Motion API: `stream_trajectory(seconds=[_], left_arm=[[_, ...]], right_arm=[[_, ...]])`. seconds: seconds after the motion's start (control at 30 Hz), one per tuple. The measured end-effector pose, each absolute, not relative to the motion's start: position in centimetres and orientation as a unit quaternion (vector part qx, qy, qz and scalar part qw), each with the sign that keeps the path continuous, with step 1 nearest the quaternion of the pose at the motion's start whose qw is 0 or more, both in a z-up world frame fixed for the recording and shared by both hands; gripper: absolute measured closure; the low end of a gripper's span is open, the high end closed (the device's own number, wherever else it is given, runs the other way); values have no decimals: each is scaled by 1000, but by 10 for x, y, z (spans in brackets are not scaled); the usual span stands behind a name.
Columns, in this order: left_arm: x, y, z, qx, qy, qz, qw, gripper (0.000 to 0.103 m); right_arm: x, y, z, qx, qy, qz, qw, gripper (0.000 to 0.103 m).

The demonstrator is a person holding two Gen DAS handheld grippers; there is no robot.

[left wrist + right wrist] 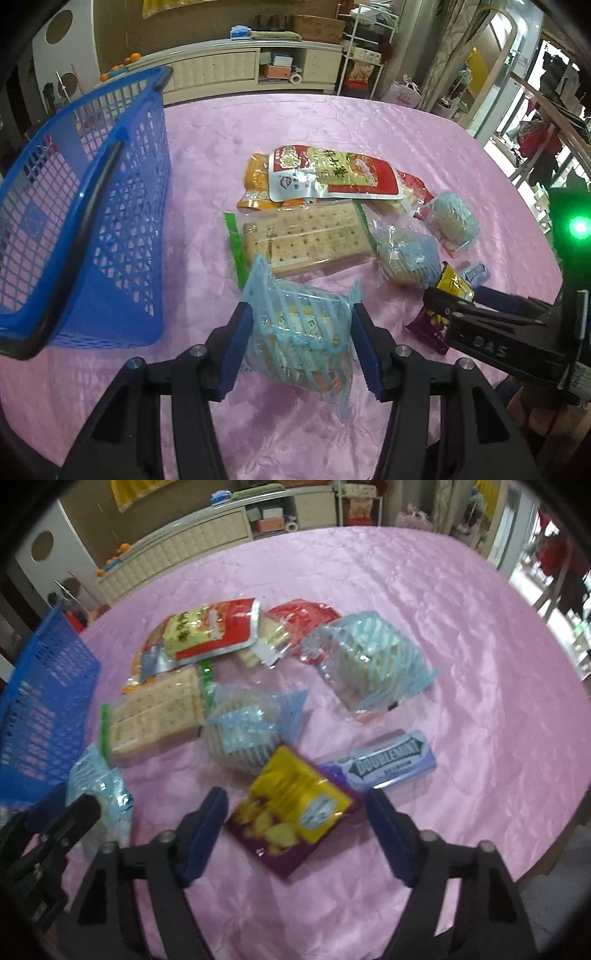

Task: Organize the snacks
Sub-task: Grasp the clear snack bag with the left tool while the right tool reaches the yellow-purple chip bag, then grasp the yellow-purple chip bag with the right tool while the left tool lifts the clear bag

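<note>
Though snacks (314, 236) litter table — blue basket (110, 221) contents unreadable.

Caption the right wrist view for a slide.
Right gripper straddles a purple-and-yellow snack packet, not yet pinched, beside a Doublemint gum pack on the pink tablecloth.

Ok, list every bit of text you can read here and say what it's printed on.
"DOUBLEMINT": on the purple gum pack.
"DAS": on the body of the right gripper.
Red and yellow pouch: large characters, too warped to read.
Yellow and purple snack packet: printing blurred.
Light blue wrapped snack in the left gripper: letters unreadable.
</note>
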State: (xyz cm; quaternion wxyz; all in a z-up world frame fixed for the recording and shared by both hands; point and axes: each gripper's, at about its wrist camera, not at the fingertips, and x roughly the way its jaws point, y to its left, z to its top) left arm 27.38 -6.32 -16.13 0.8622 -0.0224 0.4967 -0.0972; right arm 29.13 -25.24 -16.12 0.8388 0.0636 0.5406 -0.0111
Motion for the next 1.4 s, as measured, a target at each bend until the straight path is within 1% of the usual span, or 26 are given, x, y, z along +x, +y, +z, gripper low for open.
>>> stream_trajectory(seconds=[0.1,0.2,0.27,0.37,0.6,0.93,1.17,1.4], left_arm=[[275,-60,-168,-31,500,-103,860,51],[272,-57,-169,-41,500,-106,858,51],[269,-55,-166,-43,499,-106,859,51],[262,-52,-159,-45,492,-105,863,51],[238,-50,-125,-48,466,-100,878,51],[203,-35,-57,-54,404,-88,909,51],[183,-7,-21,-54,370,-68,925,51],[173,36,-3,-66,350,-54,933,51]], right_arm=[[295,-247,-164,43,544,-29,837,26],[295,-244,-164,31,544,-34,838,32],[293,-245,-162,34,543,-28,838,39],[288,-246,-158,34,536,-23,843,44],[260,-251,-128,38,502,3,864,44],[220,-232,-46,28,422,61,904,44],[203,-201,-7,9,382,108,918,44],[202,-157,20,-13,349,153,924,44]])
